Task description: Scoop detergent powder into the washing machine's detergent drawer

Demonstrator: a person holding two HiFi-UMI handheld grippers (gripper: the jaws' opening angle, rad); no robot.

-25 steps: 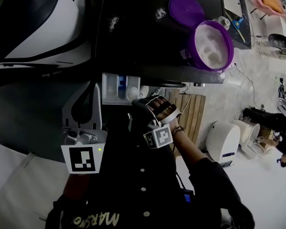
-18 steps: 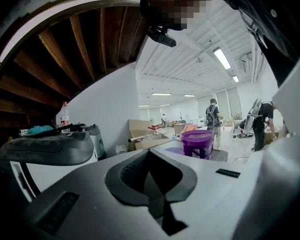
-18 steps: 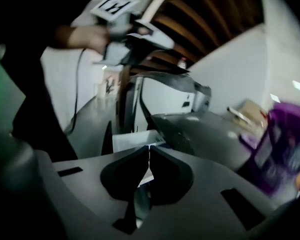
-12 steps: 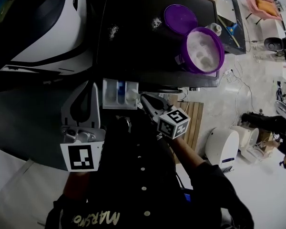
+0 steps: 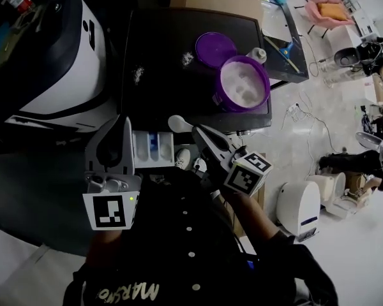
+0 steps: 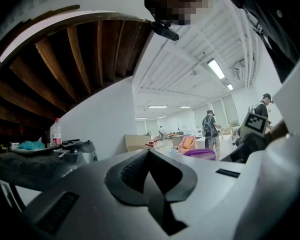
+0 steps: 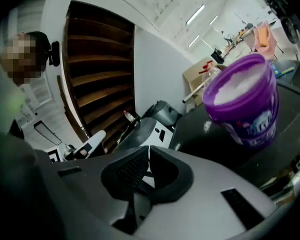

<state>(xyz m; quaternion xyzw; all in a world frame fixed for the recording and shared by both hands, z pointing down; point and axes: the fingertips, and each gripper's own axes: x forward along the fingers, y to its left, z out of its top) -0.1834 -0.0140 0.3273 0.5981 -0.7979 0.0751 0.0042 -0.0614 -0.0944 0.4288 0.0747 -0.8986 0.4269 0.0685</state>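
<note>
Tub [image 5: 218, 98]: round, purple, open, filled near the rim with white detergent powder [image 5: 241, 85] that shows hollows. It stands on the dark tabletop [image 5: 166, 30], with its purple lid [image 5: 215, 48] lying flat just beside it at 10 o'clock. Powder spills [image 5: 188, 58] lie at 9 o'clock from the lid. Detergent drawer [image 5: 142, 150]: white, blue middle compartment, standing out from the tabletop's front edge. Your right tongs [image 5: 199, 132] are pinched narrow on a white scoop [image 5: 178, 123]. Its bowl juts toward 10 o'clock past the tips, near the drawer's right end. The tub sits at 1 o'clock from them, well apart. Your left tongs [image 5: 124, 125] are closed and empty, drawer just beside at 3 o'clock.
</note>
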